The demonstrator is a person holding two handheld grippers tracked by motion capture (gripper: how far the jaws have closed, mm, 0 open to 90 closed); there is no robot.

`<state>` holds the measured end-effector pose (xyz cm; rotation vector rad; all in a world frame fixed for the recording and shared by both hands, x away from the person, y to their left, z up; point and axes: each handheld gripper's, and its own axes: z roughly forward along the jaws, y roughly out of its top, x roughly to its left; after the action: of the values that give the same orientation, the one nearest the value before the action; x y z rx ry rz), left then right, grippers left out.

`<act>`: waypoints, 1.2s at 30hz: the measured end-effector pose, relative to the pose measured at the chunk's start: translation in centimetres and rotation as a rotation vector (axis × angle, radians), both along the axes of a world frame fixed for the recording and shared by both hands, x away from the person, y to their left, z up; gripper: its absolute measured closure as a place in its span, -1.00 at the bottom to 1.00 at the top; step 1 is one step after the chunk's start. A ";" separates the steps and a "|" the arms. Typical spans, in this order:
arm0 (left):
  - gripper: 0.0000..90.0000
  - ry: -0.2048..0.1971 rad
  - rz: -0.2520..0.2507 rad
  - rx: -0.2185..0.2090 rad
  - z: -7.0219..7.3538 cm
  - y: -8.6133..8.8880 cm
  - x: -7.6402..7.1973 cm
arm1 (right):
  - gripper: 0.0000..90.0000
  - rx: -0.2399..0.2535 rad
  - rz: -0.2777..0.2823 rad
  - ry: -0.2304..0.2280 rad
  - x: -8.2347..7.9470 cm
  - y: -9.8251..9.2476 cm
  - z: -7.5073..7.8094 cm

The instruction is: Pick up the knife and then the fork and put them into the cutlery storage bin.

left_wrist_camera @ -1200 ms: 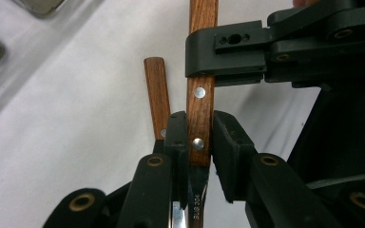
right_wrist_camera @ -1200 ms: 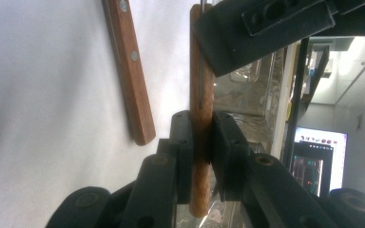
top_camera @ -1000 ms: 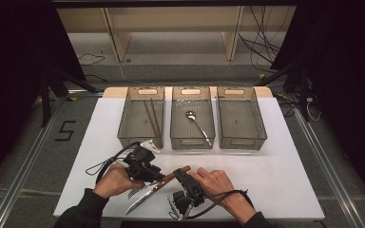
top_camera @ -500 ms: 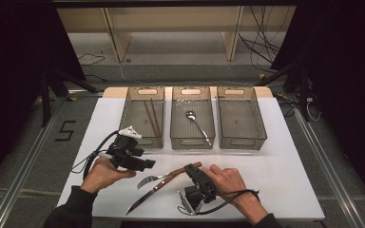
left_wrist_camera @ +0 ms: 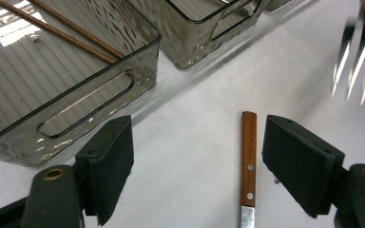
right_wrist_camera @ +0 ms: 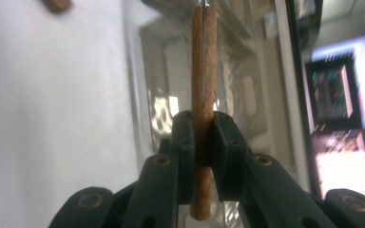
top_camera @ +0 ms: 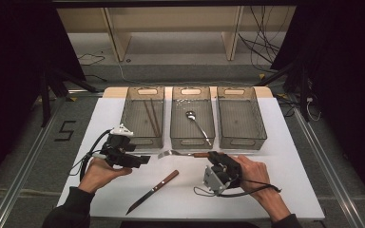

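**Fork lifted, knife left on the worktop**

My right gripper [top_camera: 215,159] has its fingers clamped on the wooden handle of the fork [top_camera: 180,154], holding it level above the worktop [top_camera: 294,190], tines toward nine o'clock, just in front of the middle bin [top_camera: 192,141]. I judge that grip suits carrying it to a bin. My left gripper [top_camera: 140,160] has just been opening its fingers, with nothing between them; they stand apart. The knife [top_camera: 152,192] lies flat at six o'clock of the fork, free for a later pick.
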<state>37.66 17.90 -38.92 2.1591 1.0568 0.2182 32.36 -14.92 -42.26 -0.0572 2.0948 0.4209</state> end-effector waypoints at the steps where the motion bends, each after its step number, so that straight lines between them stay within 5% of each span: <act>1: -0.46 -0.004 -0.002 0.000 0.0 0.0 -0.1 | 0.81 0.021 -0.024 0.010 0.3 -0.5 0.3; 8: -0.49 -0.041 -0.015 -0.010 -0.3 -0.7 -0.6 | 0.81 0.225 -0.206 0.156 2.9 -3.7 2.2; 23: -0.53 -0.044 -0.032 -0.006 -1.7 -1.6 -1.7 | 0.81 0.725 -0.436 0.484 9.3 -9.3 5.5; 36: -0.55 -0.036 -0.029 -0.015 -2.5 -1.4 -2.3 | 0.81 0.850 -0.592 0.622 13.8 -11.0 5.3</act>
<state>35.34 16.47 -41.44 2.1477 1.0033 0.2349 46.21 -25.93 -36.98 1.2911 2.1928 1.0000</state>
